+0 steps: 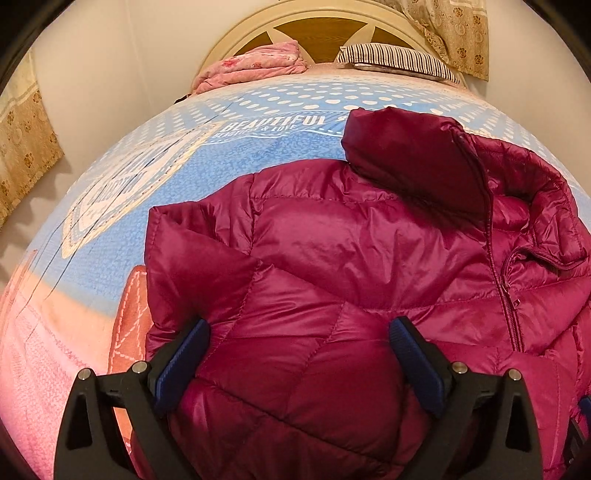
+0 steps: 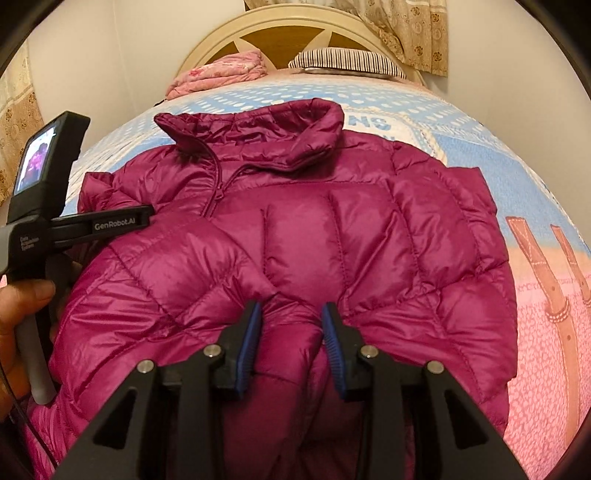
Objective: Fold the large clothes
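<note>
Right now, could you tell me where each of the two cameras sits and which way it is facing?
Left wrist view: sits on the left gripper, low over the magenta jacket, facing up the bed toward the headboard; its own two wide-apart fingers show.
Right wrist view: sits on the right gripper, same heading, over the jacket's lower middle; its fingers pinch a ridge of fabric, and the left gripper's body with the person's left hand shows at the left edge.
Shared: jacket, bed, headboard, pink bundle, striped pillow.
</note>
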Demonstrator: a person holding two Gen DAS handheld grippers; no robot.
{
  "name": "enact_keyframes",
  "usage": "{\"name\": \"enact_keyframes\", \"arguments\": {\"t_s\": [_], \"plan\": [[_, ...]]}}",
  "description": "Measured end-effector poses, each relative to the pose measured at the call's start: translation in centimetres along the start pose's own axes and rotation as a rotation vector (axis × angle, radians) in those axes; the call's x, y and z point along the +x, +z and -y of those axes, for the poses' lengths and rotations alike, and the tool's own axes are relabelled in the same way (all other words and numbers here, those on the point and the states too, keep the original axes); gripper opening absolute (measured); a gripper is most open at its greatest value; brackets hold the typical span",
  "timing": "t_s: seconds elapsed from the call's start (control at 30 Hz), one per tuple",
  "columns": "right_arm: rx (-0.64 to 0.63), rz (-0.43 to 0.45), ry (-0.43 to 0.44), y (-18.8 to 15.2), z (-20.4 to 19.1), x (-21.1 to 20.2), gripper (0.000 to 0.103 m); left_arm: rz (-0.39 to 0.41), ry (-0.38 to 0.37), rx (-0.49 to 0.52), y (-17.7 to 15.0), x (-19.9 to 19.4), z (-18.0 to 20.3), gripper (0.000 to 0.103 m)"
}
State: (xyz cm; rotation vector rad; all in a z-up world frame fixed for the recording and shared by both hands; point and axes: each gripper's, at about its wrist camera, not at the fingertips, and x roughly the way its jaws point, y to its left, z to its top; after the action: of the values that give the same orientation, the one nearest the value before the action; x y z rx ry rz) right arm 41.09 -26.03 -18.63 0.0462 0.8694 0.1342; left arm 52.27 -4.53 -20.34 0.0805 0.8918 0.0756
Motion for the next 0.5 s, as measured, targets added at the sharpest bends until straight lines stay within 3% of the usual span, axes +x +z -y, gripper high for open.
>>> {"name": "enact_keyframes", "arguments": {"t_s": [0.5], "plan": [[0.000,0.003,0.000,-0.08,0.01,0.00,0.037,0.001,0.007,0.004,-0.02,0.10,0.16,0.099]]}}
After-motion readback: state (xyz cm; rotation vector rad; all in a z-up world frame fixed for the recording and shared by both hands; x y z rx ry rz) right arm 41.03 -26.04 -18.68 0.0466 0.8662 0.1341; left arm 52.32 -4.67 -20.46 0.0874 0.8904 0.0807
